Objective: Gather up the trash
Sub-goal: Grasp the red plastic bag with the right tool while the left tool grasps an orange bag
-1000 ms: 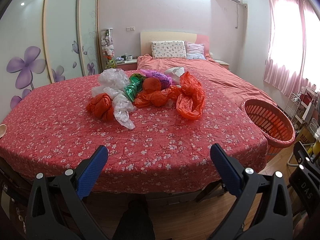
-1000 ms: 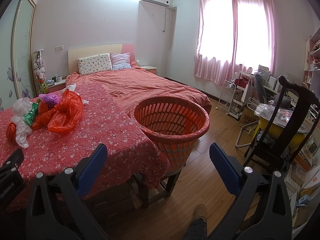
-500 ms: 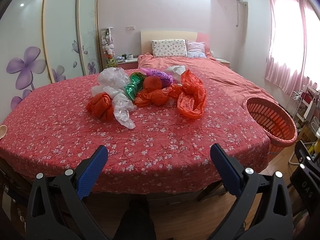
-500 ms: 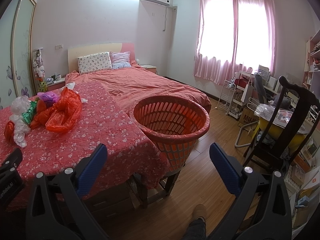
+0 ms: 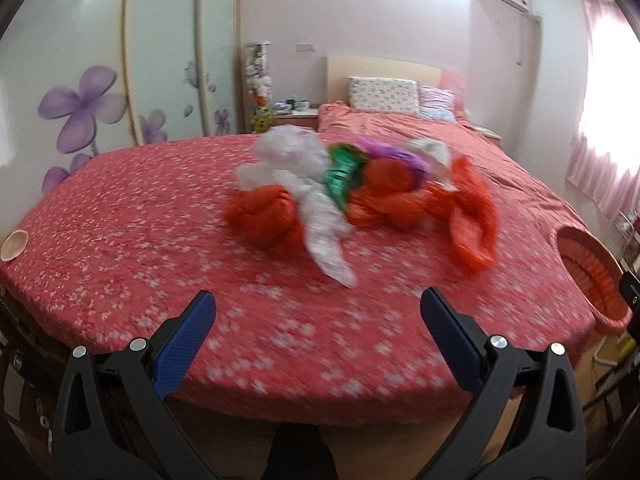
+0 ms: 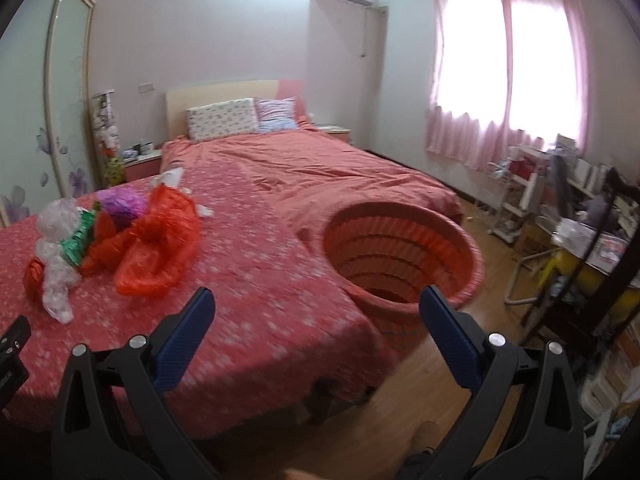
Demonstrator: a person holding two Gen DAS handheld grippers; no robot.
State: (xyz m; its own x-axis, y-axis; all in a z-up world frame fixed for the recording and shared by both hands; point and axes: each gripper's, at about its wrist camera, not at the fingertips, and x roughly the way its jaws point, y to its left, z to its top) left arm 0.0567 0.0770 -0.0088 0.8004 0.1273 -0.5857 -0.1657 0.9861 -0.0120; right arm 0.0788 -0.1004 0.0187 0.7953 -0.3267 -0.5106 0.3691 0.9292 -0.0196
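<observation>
Heap of crumpled plastic bags [image 5: 360, 196] piled mid-table on the tablecloth [image 5: 160, 248], well ahead of the left gripper [image 5: 316, 334]. Laundry basket [image 6: 400, 258] stood just beside the table's right edge, on the floor. Bed [image 6: 320, 164] behind both, pillows [image 6: 224, 118] at its head.

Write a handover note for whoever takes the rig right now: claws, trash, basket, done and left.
Left claw: open, empty, short of the trash pile.
Right claw: open, empty, aimed between table edge and basket.
Trash: crumpled plastic bags heaped on the floral-covered table.
Basket: orange, standing beside the table.
Done: nothing visibly collected.
Left: move every bag into the basket.
</observation>
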